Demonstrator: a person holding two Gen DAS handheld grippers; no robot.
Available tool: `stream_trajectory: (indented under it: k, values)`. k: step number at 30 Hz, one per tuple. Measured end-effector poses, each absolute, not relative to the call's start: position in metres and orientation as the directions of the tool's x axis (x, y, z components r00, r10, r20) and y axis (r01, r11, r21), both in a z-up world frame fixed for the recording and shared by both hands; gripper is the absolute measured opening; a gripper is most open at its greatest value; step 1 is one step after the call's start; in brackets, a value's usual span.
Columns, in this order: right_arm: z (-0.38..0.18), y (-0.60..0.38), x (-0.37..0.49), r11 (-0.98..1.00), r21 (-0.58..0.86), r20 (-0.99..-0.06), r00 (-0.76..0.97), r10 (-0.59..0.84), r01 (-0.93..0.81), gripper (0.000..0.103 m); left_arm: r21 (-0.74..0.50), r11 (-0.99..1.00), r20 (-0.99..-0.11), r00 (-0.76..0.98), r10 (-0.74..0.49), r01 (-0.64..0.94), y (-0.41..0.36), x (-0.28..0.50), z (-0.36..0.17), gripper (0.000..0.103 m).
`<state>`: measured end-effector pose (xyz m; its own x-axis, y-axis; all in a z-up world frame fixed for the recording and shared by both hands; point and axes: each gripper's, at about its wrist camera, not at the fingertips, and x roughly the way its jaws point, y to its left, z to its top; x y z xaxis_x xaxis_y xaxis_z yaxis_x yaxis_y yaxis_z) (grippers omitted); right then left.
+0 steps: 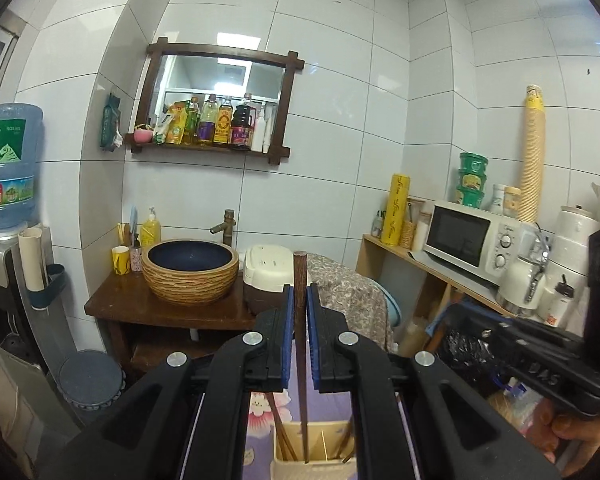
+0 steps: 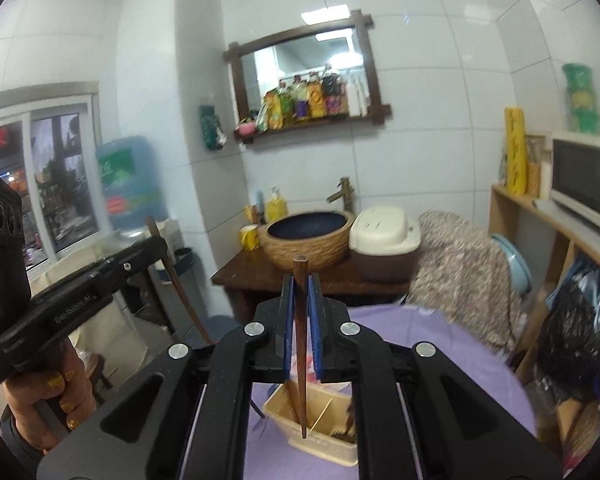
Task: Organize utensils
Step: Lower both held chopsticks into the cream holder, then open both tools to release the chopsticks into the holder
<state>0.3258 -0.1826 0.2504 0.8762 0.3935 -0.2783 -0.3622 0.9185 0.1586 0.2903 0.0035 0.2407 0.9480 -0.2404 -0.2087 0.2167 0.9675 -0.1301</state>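
My left gripper (image 1: 299,294) is shut on a dark wooden chopstick (image 1: 301,360). The stick hangs upright, its lower tip inside a cream utensil holder (image 1: 314,462) on the purple floral cloth. More chopsticks lean in the holder's left compartment. My right gripper (image 2: 299,286) is shut on another dark wooden chopstick (image 2: 301,344), upright, its tip just over the same cream holder (image 2: 320,432). The left gripper also shows at the left of the right wrist view (image 2: 80,292), with its chopstick (image 2: 176,280) slanting down. The right gripper's body appears at the right of the left wrist view (image 1: 540,356).
A purple cloth covers the table (image 2: 440,344). Behind it stand a wooden washstand with a woven basin (image 1: 190,270), a cream rice cooker (image 1: 266,274) and a cloth-draped chair (image 1: 348,300). A shelf with a microwave (image 1: 468,240) is at the right. A water dispenser (image 1: 8,168) is at the left.
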Motion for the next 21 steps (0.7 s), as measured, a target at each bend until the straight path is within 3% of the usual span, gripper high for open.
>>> stream_trajectory:
  k: [5, 21]
  values:
    - [0.237, -0.193, 0.346, 0.937, 0.147, -0.267, 0.9, 0.345, -0.316, 0.008, -0.134, 0.976, -0.23, 0.953, -0.199, 0.172, -0.01, 0.327, 0.214, 0.008]
    - [0.131, -0.197, 0.375, 0.946, 0.185, -0.434, 0.841, 0.322, -0.267, 0.008, -0.176, 0.971, -0.442, 0.868, -0.227, 0.164, -0.012, 0.358, 0.103, 0.008]
